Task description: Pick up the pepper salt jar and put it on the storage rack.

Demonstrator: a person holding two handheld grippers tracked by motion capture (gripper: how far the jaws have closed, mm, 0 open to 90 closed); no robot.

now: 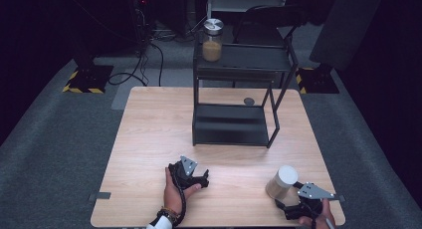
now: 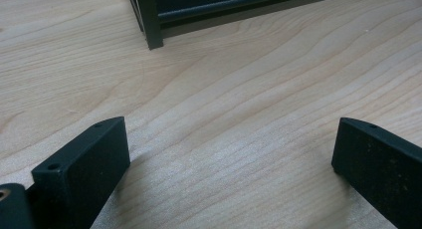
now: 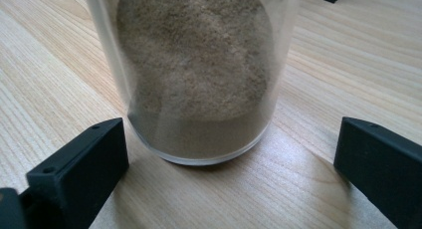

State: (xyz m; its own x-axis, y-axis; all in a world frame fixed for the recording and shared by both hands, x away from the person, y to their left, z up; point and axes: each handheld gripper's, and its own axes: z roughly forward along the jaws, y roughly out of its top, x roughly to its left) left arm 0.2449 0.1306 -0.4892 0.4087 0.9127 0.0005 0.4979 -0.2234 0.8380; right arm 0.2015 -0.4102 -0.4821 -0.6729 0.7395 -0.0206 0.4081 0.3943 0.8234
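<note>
The jar [image 3: 199, 74] was a clear cylinder with a pale lid, partly filled with a fine tan powder heaped unevenly against its wall. It stood upright on the worktop [image 1: 149, 134] at about five o'clock in the high view [image 1: 281, 181], near the front edge. The right tongs [image 1: 288, 201] sat just behind it at its five o'clock side, jaws spread wide apart, one on each side of the jar's base and touching neither wall.

The left tongs [image 1: 201, 179] rested at about six o'clock of the worktop in a hand [image 1: 174, 189], jaws wide apart over bare wood.

The worktop was light wood with straight grain. A black two-tier rack [image 1: 234, 94] stood on its far half, toward twelve o'clock; its near leg showed in the left gripper view [image 2: 149, 20]. A second jar [image 1: 212, 40] with a metal lid and orange-brown contents stood on the rack's top shelf, at its left end. Around the worktop lay grey carpet [image 1: 50, 154], with black cables [image 1: 144, 64] and dark stands at eleven o'clock, in a dim room.
</note>
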